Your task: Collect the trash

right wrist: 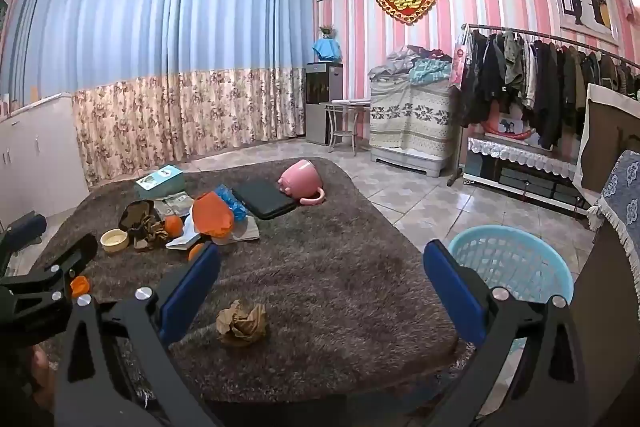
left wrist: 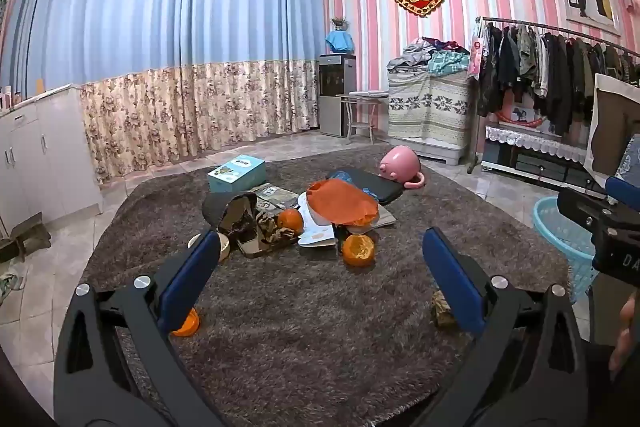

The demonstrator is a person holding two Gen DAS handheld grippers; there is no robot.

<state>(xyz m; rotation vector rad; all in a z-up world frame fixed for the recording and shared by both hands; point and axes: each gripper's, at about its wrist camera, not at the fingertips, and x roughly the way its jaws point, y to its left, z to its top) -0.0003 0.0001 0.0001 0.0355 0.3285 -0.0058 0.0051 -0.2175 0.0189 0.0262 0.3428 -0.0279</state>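
The left gripper (left wrist: 320, 267) hangs over the shaggy brown rug (left wrist: 320, 347) with its blue pads spread wide and nothing between them; the right gripper (right wrist: 320, 275) is spread just as wide and equally empty, touching nothing. Nearest the right gripper, a crumpled brown paper ball (right wrist: 242, 323) lies on the rug between its fingers in the right wrist view; in the left wrist view the same ball (left wrist: 442, 307) peeps out beside the left gripper's right pad. A piece of orange peel (left wrist: 187, 323) lies just behind the left pad. The pale blue basket (right wrist: 516, 263) stands on the tiled floor just off the rug's right edge. Further out sits the heap of litter: a hollowed orange skin (left wrist: 359, 249), a whole orange (left wrist: 291, 219), an orange plastic bag (left wrist: 342, 203), papers, a small cream bowl (right wrist: 114, 239); beyond it a teal box (left wrist: 237, 173), a black case (right wrist: 264, 200) and a tipped pink cup (left wrist: 400, 167).
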